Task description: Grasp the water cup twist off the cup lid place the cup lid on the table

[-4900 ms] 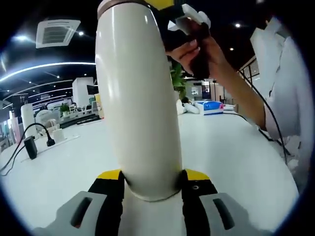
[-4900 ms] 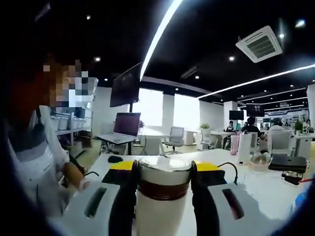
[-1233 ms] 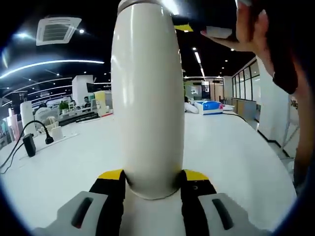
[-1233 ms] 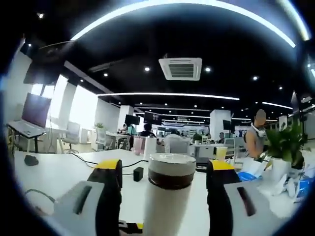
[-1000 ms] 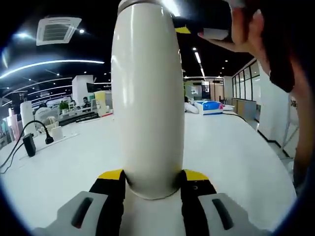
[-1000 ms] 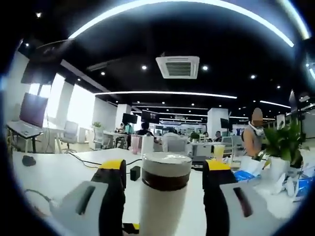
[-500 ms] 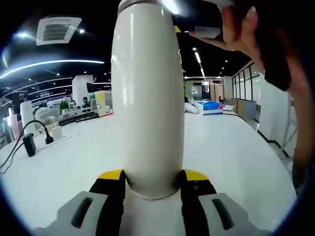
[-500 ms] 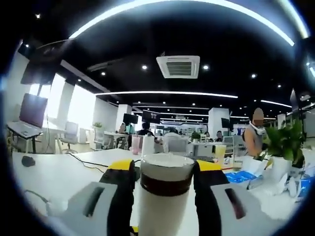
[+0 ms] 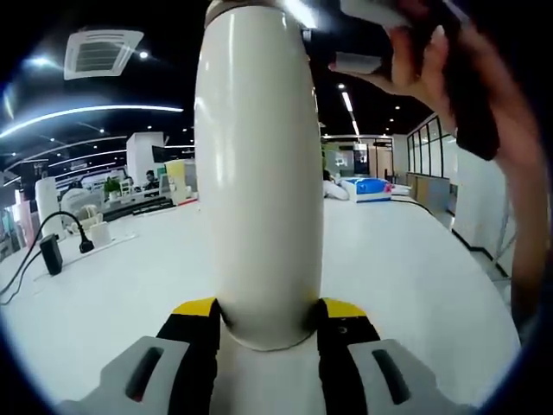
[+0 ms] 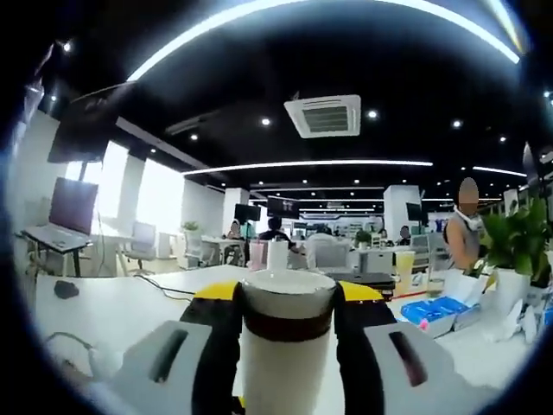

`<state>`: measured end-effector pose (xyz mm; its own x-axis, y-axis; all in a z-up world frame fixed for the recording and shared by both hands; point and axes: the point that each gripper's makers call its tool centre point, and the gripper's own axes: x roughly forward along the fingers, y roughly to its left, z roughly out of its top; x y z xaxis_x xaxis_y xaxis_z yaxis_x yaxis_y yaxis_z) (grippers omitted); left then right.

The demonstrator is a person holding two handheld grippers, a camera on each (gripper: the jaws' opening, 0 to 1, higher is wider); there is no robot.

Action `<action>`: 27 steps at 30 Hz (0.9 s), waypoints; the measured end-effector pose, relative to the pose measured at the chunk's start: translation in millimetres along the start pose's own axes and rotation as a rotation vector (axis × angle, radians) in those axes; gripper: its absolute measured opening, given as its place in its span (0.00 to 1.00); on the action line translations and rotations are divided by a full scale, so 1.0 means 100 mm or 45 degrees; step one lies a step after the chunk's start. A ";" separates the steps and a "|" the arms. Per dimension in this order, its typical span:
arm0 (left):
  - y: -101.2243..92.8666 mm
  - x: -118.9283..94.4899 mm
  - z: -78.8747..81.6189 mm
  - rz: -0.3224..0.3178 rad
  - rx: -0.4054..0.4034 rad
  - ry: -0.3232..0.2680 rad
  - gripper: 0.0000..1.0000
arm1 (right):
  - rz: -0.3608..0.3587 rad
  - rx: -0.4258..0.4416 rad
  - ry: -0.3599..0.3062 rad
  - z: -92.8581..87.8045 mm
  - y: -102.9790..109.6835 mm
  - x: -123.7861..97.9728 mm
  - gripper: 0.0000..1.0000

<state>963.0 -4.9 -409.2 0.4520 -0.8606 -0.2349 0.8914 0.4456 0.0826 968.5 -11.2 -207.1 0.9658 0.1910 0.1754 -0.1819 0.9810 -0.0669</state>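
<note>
Left gripper view: left hand-held gripper clamped on the base of the water cup, yellow-tipped black jaws pressed against both sides of its cream body. Cup standing upright, rising to the top of the view, above the white worktop. At upper right, a hand wrapped around the dark body of the other hand-held gripper, right beside the top of the cup. On the worktop at far left, a black cable with a small dark block. Farther back, a blue box and a ceiling vent overhead.

Right gripper view: right hand-held gripper closed on the cup lid, jaws tight against both sides of the pale cap, just above the dark brown band below it. Cream body of the cup dropping away to the bottom edge between the jaws. Lid seated on the cup, not yet off. Beyond, white worktop with a dark mouse at left, a laptop behind it, a green plant and a blue packet at right, a person standing near the plant.
</note>
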 end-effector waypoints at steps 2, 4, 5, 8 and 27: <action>0.00 0.00 0.00 0.000 0.000 0.000 0.46 | 0.026 0.004 -0.001 0.00 0.00 -0.01 0.44; -0.01 0.00 0.00 0.000 0.001 0.000 0.46 | 0.054 0.026 0.000 0.00 0.00 -0.01 0.44; -0.02 -0.01 0.00 0.001 0.001 0.000 0.46 | 0.069 0.036 0.001 0.00 -0.01 -0.01 0.44; -0.03 -0.01 0.00 0.002 0.000 0.000 0.46 | 0.118 0.052 0.003 0.00 0.00 -0.01 0.44; -0.06 -0.02 0.00 0.006 -0.004 0.000 0.46 | 0.340 0.122 -0.007 -0.02 0.04 0.00 0.44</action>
<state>956.8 -5.5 -409.3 0.4559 -0.8586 -0.2344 0.8893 0.4502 0.0805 968.4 -7.0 -209.0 0.8803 0.4431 0.1693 -0.4467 0.8945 -0.0184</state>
